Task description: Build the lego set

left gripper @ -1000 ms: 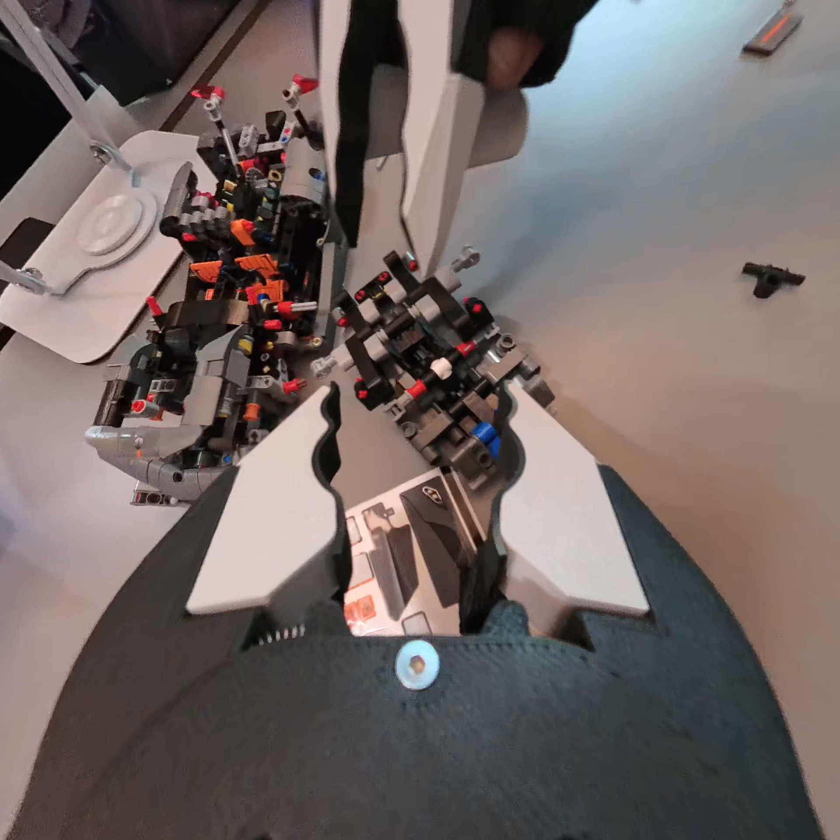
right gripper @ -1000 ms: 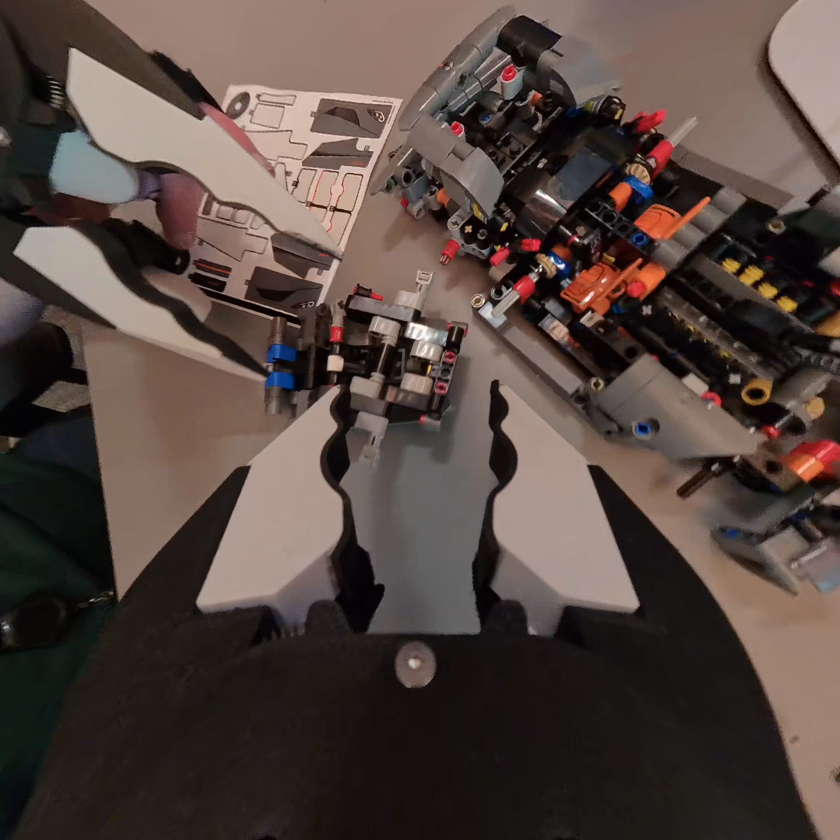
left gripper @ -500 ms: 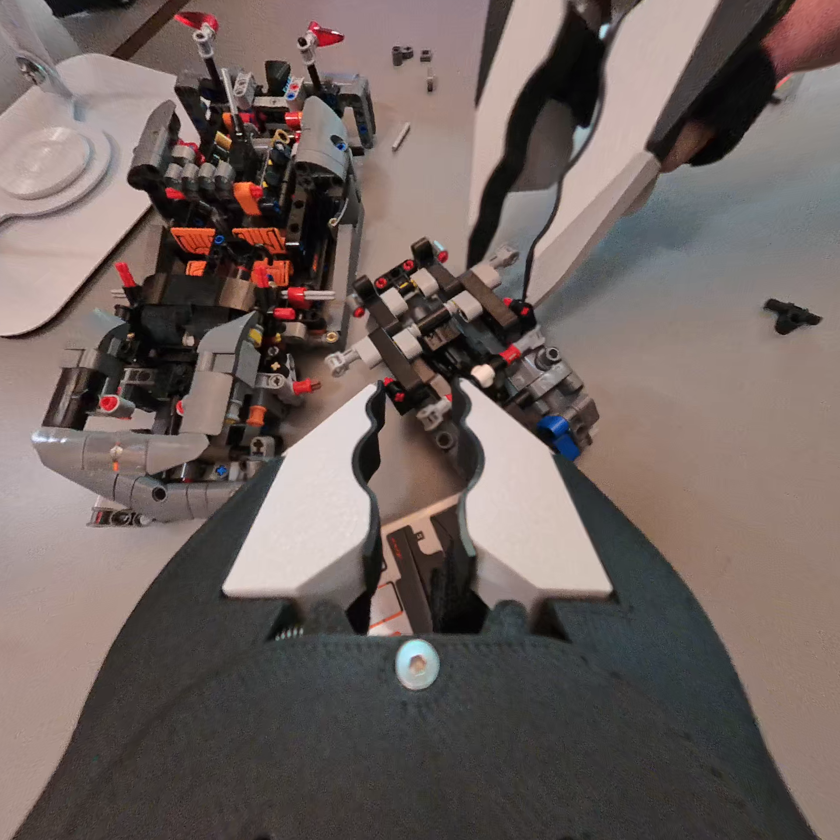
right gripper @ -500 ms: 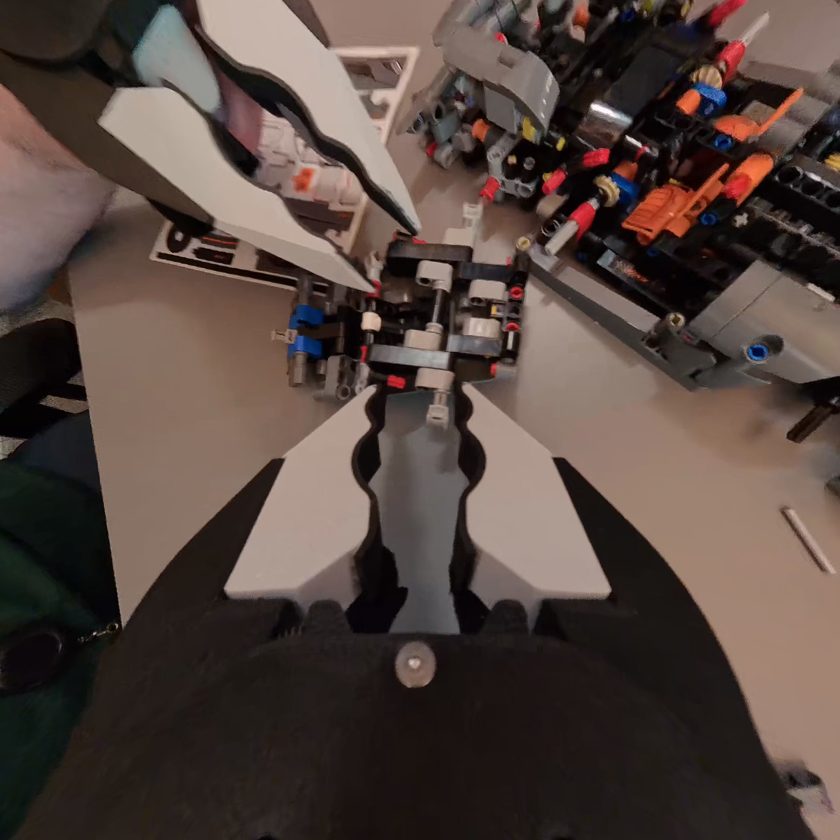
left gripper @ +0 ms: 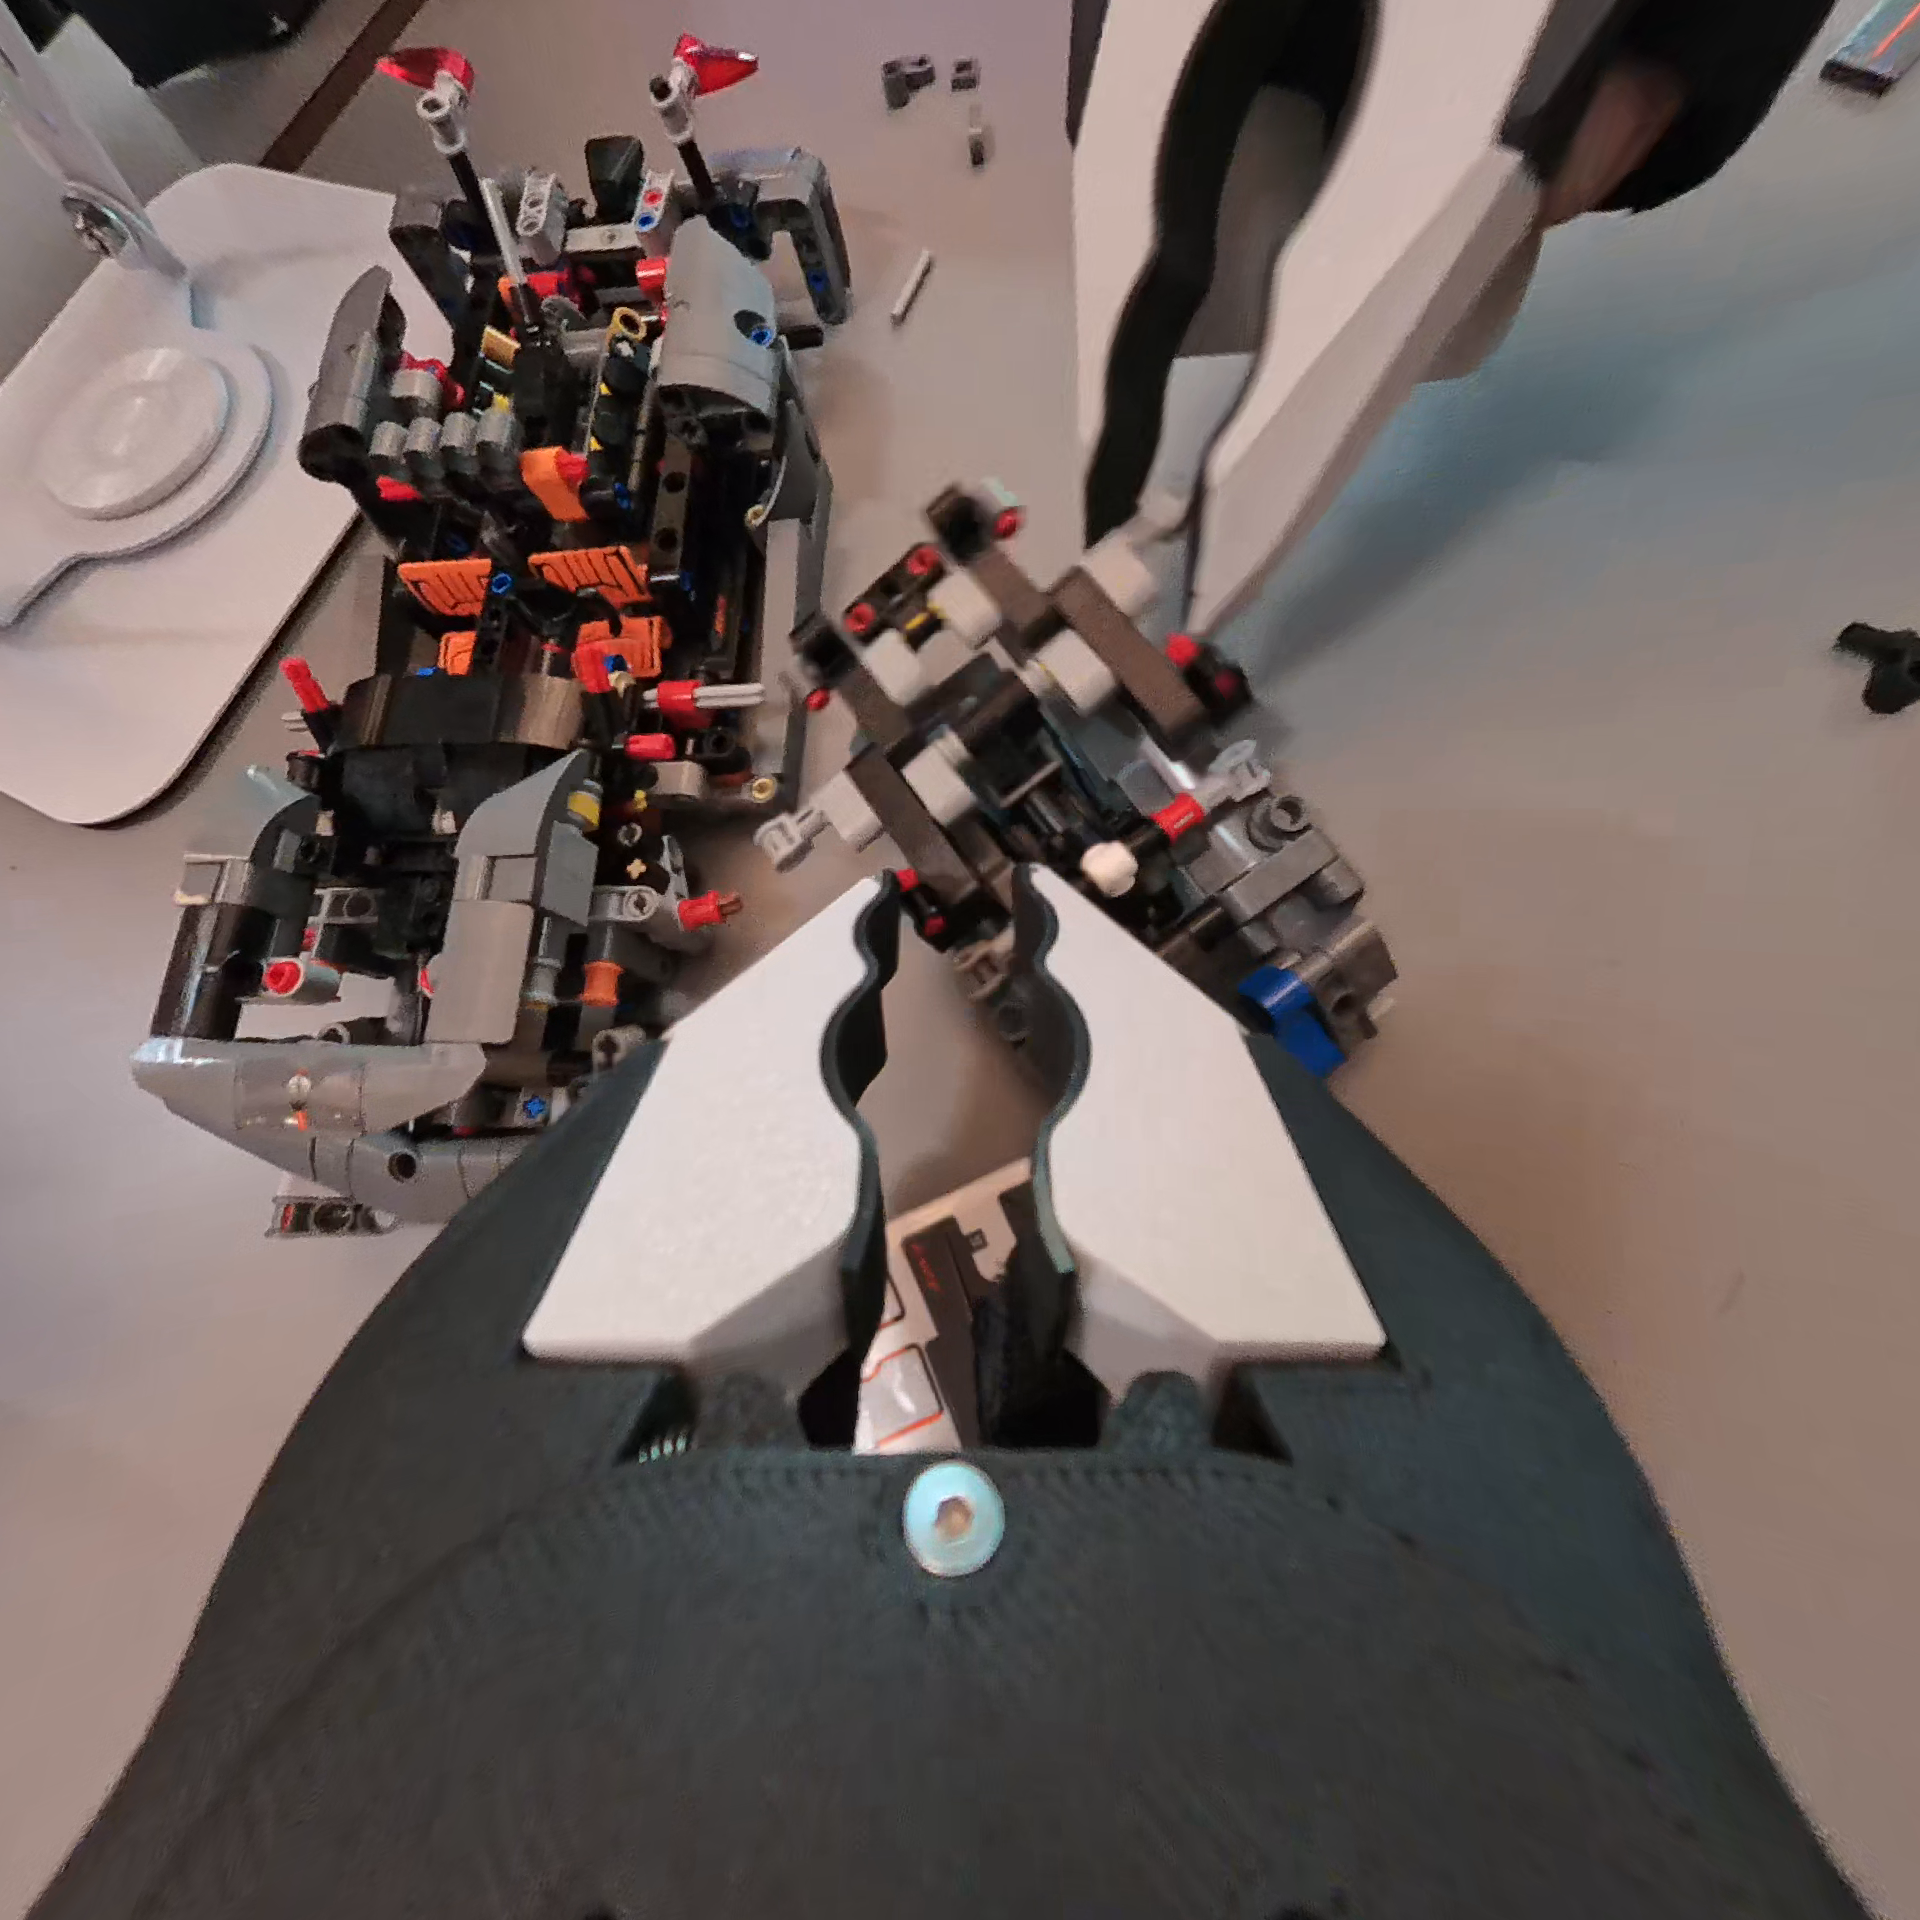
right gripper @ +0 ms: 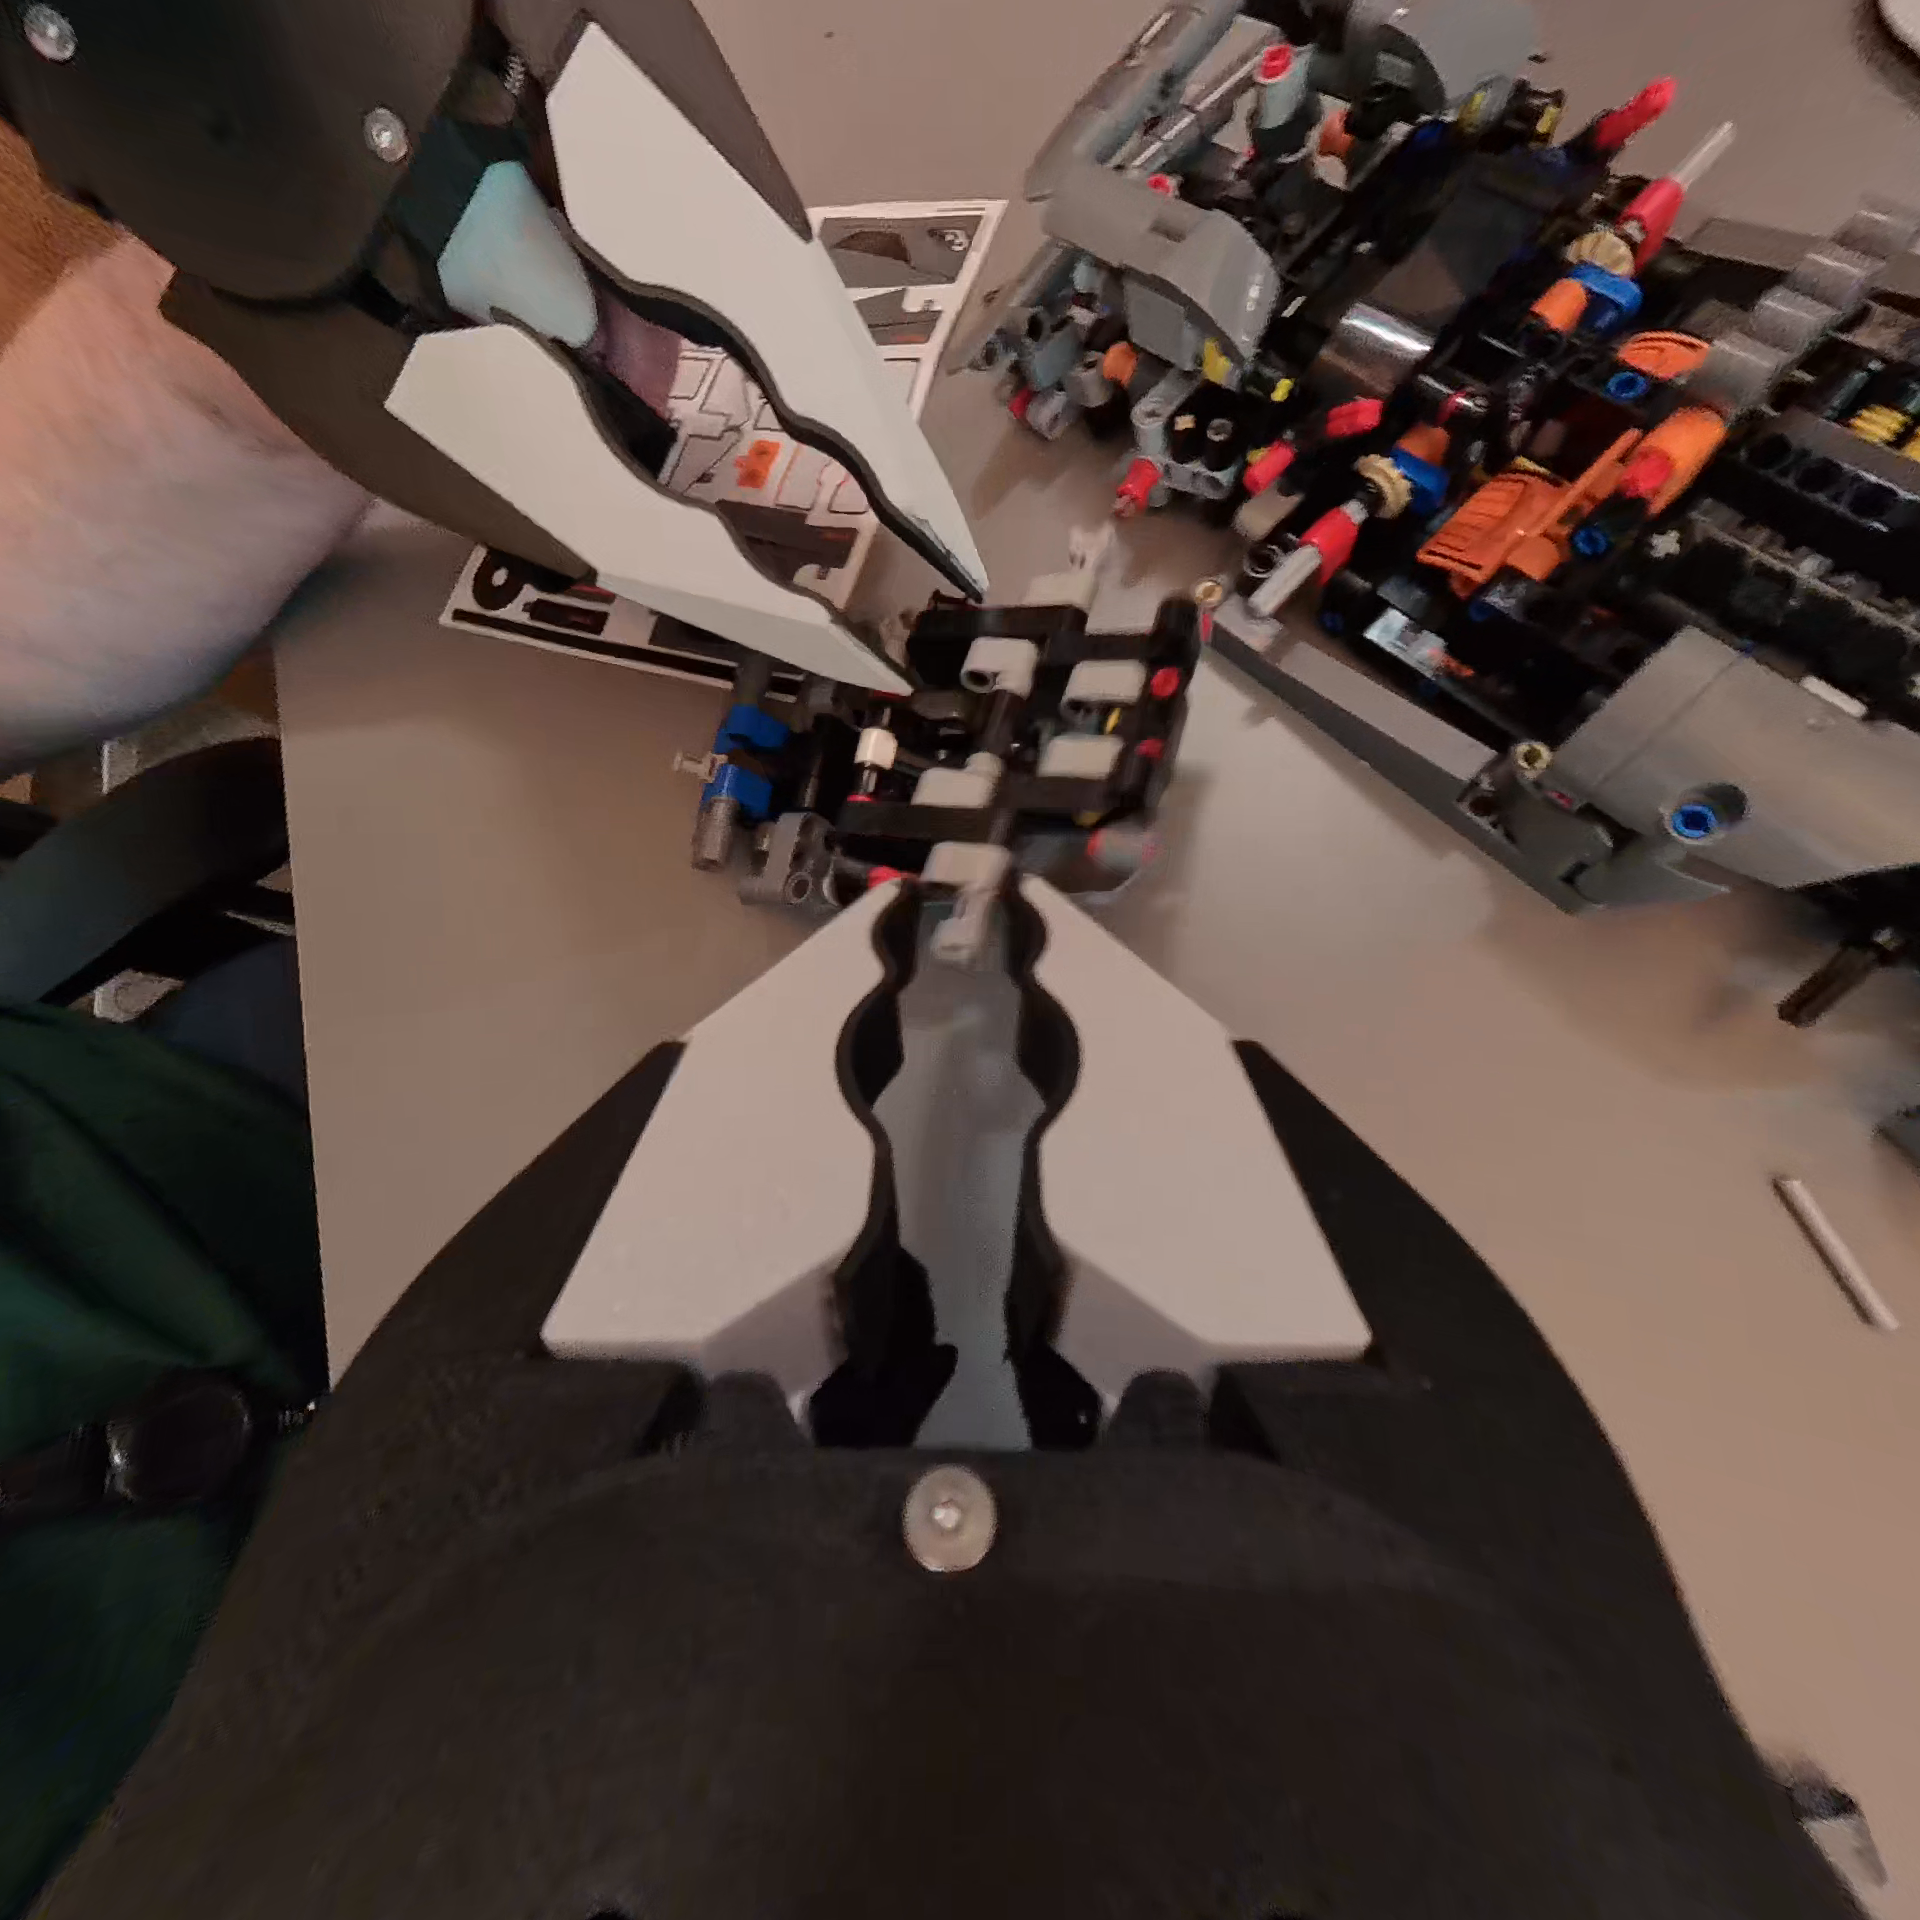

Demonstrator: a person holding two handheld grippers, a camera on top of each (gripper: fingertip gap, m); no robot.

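A small black and grey lego sub-assembly (left gripper: 1060, 748) with red pins and a blue piece lies beside the large grey, black and orange lego model (left gripper: 520, 675). My left gripper (left gripper: 956, 896) is shut on a black beam at its near end. My right gripper (right gripper: 961, 902) is shut on a grey connector (right gripper: 966, 883) that sticks out of the sub-assembly (right gripper: 997, 748). In the right wrist view the left gripper (right gripper: 940, 639) comes in from the upper left. In the left wrist view the right gripper (left gripper: 1148, 561) comes in from the top. I cannot tell whether the sub-assembly is off the table.
A sticker sheet (right gripper: 914, 270) lies under the left gripper. The large model (right gripper: 1558, 416) fills the right wrist view's upper right. A loose grey axle (right gripper: 1834, 1252), a black piece (left gripper: 1881, 675), small parts (left gripper: 914, 78) and a white stand base (left gripper: 135, 468) are on the table (right gripper: 520, 935). The tips of one gripper are about 6 cm away from the tips of the other. It is some 15 cm from my right tips to the black piece (left gripper: 1881, 675).
Both grippers moved in on the sub-assembly from opposite ends and closed on it. The sub-assembly has turned a little between them.
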